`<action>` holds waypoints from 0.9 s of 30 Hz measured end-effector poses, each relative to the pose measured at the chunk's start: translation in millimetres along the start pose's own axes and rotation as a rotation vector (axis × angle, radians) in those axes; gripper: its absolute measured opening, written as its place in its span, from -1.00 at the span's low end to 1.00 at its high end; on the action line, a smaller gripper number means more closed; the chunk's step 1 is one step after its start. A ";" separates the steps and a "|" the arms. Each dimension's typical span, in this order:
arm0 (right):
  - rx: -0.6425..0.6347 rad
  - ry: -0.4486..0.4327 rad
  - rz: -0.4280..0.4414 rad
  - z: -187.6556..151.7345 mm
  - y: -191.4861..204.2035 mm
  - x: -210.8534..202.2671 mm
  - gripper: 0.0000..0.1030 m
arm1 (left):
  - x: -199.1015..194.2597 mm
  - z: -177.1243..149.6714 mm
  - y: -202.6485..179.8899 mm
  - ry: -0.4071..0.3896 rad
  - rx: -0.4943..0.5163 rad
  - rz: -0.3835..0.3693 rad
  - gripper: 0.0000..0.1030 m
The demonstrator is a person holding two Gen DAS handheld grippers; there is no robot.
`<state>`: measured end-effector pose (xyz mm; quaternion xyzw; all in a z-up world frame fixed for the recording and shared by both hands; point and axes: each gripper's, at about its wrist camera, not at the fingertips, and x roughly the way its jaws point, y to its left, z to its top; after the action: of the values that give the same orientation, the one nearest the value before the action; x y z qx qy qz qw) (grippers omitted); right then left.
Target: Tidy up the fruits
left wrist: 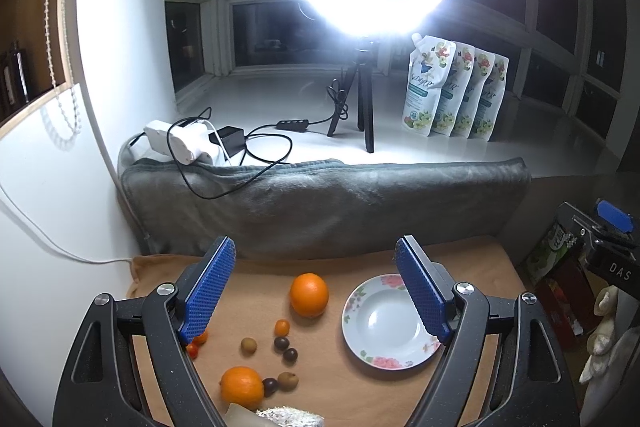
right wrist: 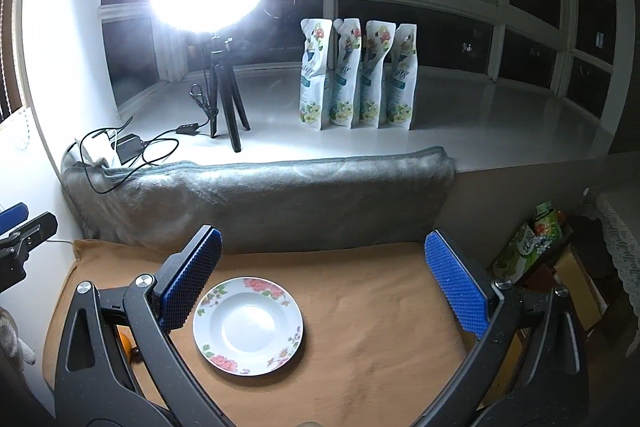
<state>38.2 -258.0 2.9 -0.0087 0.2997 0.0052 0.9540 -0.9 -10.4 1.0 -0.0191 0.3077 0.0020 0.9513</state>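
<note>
Plate (right wrist: pixel 248 331) flat, rim upward, empty

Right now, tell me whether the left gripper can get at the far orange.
Probably yes. The left gripper is open, and the far orange lies on the cloth between its fingers' lines, with nothing over it. The plate sits apart to its right.
</note>
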 end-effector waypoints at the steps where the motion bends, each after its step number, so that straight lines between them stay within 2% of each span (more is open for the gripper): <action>1: 0.002 -0.001 -0.004 -0.8 -1.0 -1.1 1.00 | 0.1 -0.1 -0.2 0.001 -0.001 -0.001 0.60; 27: 0.005 -0.011 -0.018 -4.5 -3.1 -8.8 1.00 | -3.9 -3.8 -6.6 0.001 0.002 -0.006 0.60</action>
<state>28.4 -261.3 4.2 -0.0091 0.2945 -0.0043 0.9556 -6.2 -17.1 0.4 -0.0189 0.3081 -0.0011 0.9512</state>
